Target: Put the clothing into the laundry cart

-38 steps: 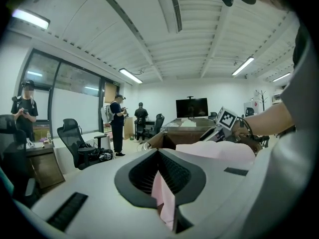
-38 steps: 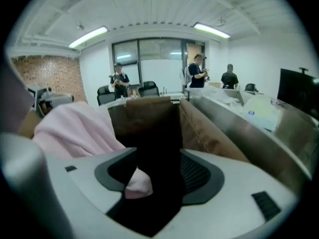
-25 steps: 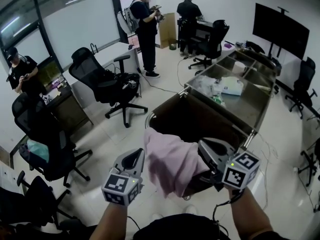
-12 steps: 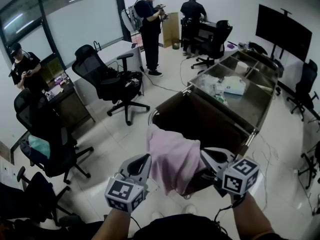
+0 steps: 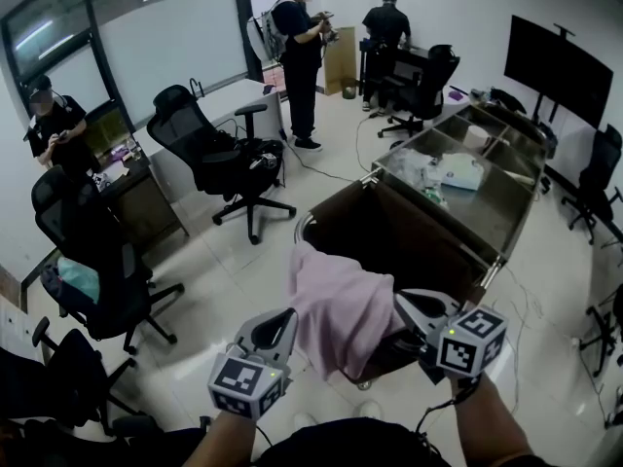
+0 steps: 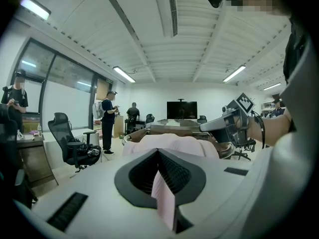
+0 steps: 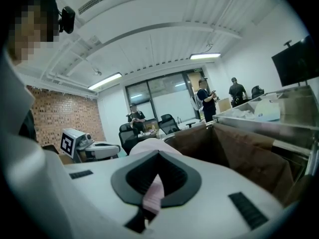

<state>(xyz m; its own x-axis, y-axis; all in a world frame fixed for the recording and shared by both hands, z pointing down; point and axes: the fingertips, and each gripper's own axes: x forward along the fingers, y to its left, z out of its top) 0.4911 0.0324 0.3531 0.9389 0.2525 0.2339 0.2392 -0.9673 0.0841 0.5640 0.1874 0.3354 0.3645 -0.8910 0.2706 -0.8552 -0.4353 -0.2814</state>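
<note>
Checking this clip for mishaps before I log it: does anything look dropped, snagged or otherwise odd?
Nothing stands out. The pink garment hangs between the left gripper and the right gripper, both clamped on its cloth, at the near edge of the brown cart. It is not in the cart yet, and nothing looks dropped.

Right hand-held gripper (image 7: 152, 183) pinches pink clothing (image 7: 152, 195) beside brown cart (image 7: 244, 151).

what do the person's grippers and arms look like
Left gripper and right gripper are pale grey tapered shells with dark ribbed fingers, each carrying a cube of black-and-white square markers. A black cable loops by the right wrist. Forearms are bare; a black top shows below.
</note>
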